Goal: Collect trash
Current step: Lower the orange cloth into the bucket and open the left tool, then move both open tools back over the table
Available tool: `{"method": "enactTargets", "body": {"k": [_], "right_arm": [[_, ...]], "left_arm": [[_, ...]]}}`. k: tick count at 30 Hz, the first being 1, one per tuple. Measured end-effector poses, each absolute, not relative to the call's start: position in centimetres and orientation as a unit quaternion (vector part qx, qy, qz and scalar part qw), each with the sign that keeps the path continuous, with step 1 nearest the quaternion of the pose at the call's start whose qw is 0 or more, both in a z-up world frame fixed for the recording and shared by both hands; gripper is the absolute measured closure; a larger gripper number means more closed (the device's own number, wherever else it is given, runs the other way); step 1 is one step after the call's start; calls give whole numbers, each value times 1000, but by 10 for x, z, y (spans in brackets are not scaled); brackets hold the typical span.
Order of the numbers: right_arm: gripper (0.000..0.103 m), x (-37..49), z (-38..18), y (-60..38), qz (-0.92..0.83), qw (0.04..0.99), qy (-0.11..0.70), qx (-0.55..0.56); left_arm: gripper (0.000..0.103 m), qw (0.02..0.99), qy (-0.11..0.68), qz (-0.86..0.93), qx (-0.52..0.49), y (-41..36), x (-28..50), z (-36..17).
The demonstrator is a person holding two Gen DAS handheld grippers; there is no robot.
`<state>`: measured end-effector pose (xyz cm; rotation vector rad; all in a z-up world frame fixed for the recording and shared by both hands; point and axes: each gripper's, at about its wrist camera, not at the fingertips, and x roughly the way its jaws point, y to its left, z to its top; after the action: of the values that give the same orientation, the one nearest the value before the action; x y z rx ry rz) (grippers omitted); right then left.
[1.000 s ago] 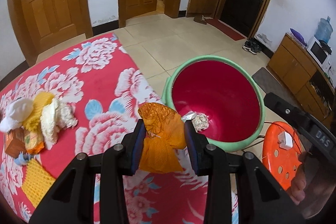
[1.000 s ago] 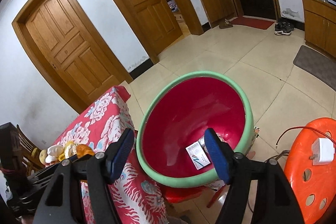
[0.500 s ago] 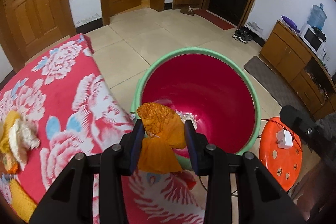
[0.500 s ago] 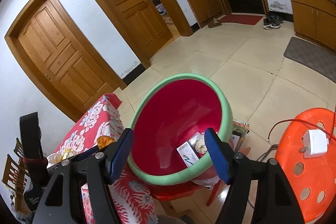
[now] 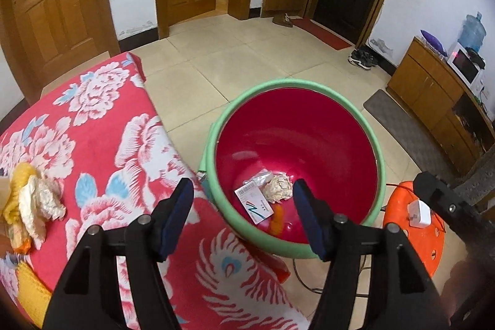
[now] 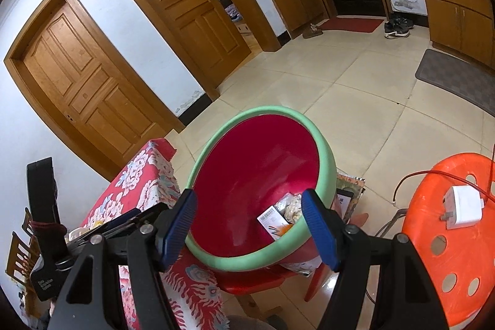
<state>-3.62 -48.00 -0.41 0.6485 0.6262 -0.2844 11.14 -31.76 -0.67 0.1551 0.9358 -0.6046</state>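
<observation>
In the left wrist view the left gripper fills the lower middle of the frame. Its jaws are opening and nothing is between them. Behind the gripper, in the centre of the frame, is the basin, red inside with a green rim. At the bottom of the basin lie a white card, a crumpled paper ball and a blurred orange scrap just below the card. At the left of the frame a red cloth with white flowers covers a table, and the basin is just beside its edge. On the cloth, at the far left edge, is a pile of yellow and white trash. At the lower right is an orange stool with a white charger on it.

In the right wrist view the right gripper is at the lower middle. Its jaws are wide apart and they hold nothing. The basin is in the centre of this frame too, tilted toward the camera, with the card and the ball inside near the right finger. The stool with the charger is at the lower right. The cloth is at the lower left.
</observation>
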Motion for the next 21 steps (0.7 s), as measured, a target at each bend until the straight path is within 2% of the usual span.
{"method": "enactTargets", "body": {"k": [3,21], "right_arm": [[31,-35,-3,-477,-134,891,304,310],[30,-36,20,-428,-84,902,308,289]], "left_arm": [[32,852,440,-276,65,-306,109,-2],[32,881,425,-206,19,-204,92,29]]}}
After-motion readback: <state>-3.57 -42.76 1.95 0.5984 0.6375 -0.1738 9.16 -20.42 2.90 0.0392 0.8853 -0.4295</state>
